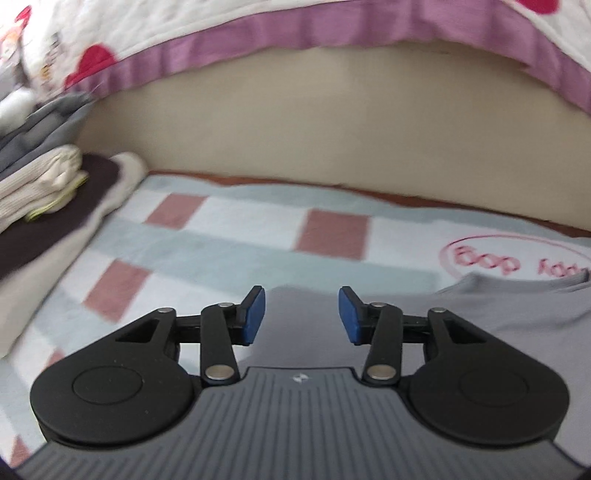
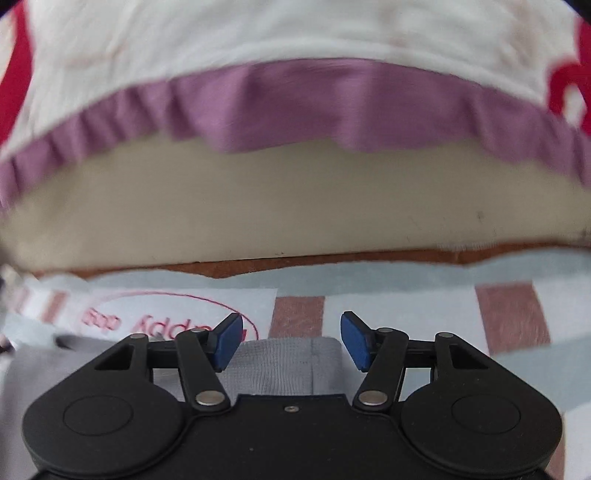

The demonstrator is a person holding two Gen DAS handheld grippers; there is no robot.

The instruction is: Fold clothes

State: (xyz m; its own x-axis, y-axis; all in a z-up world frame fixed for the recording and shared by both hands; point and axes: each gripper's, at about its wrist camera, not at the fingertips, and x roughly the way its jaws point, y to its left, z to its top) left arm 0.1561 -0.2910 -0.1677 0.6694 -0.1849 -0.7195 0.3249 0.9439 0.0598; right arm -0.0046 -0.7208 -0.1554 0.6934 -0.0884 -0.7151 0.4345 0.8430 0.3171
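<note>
A light grey garment [image 1: 491, 314] lies flat on the checked blanket [image 1: 229, 251]. In the left wrist view my left gripper [image 1: 301, 314] stands open just above its left edge, blue pads apart, nothing between them. In the right wrist view the same grey garment [image 2: 288, 365] shows a knit edge or cuff under my right gripper [image 2: 291, 339], which is open with the cloth lying between and below its fingers, not pinched. Whether the pads touch the cloth I cannot tell.
A stack of folded clothes [image 1: 48, 192] in cream, dark brown and grey sits at the left. A beige upholstered wall [image 1: 314, 122] rises behind the blanket, with a white quilt with purple trim [image 1: 258, 33] hanging over it. A red oval logo [image 2: 166, 317] is printed on the blanket.
</note>
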